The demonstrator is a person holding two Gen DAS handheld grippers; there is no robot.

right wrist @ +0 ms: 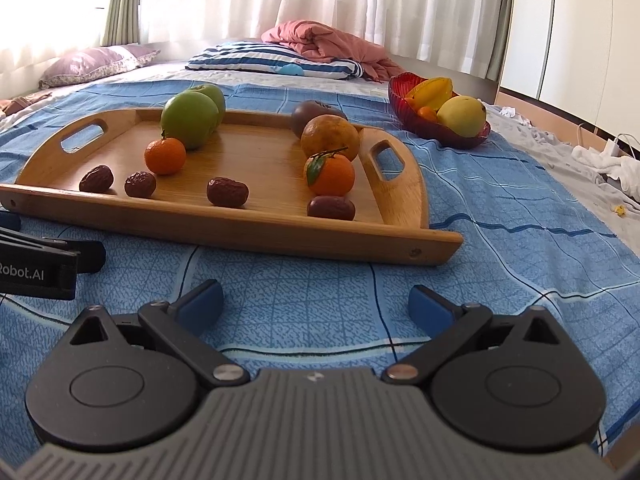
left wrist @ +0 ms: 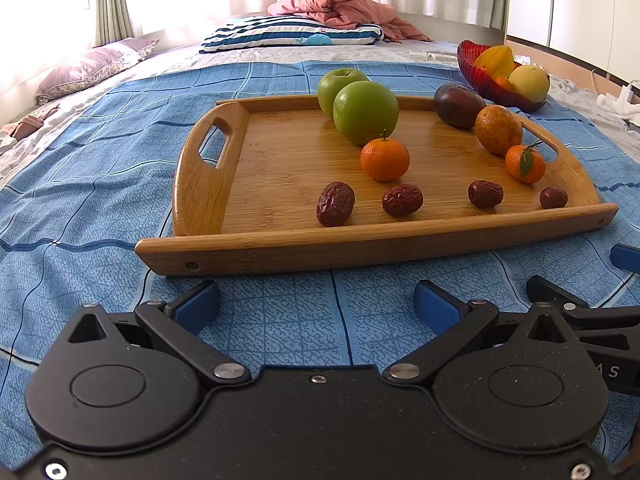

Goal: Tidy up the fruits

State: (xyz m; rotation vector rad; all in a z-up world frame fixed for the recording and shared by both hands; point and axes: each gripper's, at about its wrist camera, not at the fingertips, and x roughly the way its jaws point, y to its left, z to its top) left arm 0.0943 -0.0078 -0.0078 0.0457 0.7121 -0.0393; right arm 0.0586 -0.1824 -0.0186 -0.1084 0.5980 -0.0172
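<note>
A wooden tray [left wrist: 280, 160] with cut-out handles lies on a blue checked bedspread [left wrist: 100, 184] covering a bed. On the tray sit two green apples [left wrist: 366, 112], touching each other at the far edge, with a small mandarin [left wrist: 385, 159] just in front of them. Toward the tray's right end are a dark purple fruit [left wrist: 458, 105], a larger mottled orange [left wrist: 499, 129] touching it, and a second mandarin with a green leaf [left wrist: 525, 163] just in front of the orange. Four wrinkled red dates [left wrist: 335, 204] lie in a loose row along the tray's near edge, apart from one another.

Beyond the tray's right end, near it on the bedspread, stands a red glass bowl [right wrist: 404, 98] holding a yellow starfruit [right wrist: 434, 94], a pale yellow round fruit [right wrist: 464, 115] and a small orange fruit.

Both tools rest low over the bedspread just short of the tray's near edge. The left tool [left wrist: 316, 300] has its blue-padded fingers spread wide, holding nothing. The right tool [right wrist: 316, 302], just beside it, is likewise spread wide and empty.

At the bed's far end lie a striped pillow [left wrist: 292, 34], a pink quilt [left wrist: 340, 8] and a lilac pillow [left wrist: 92, 68], before pale curtains [right wrist: 320, 0].
</note>
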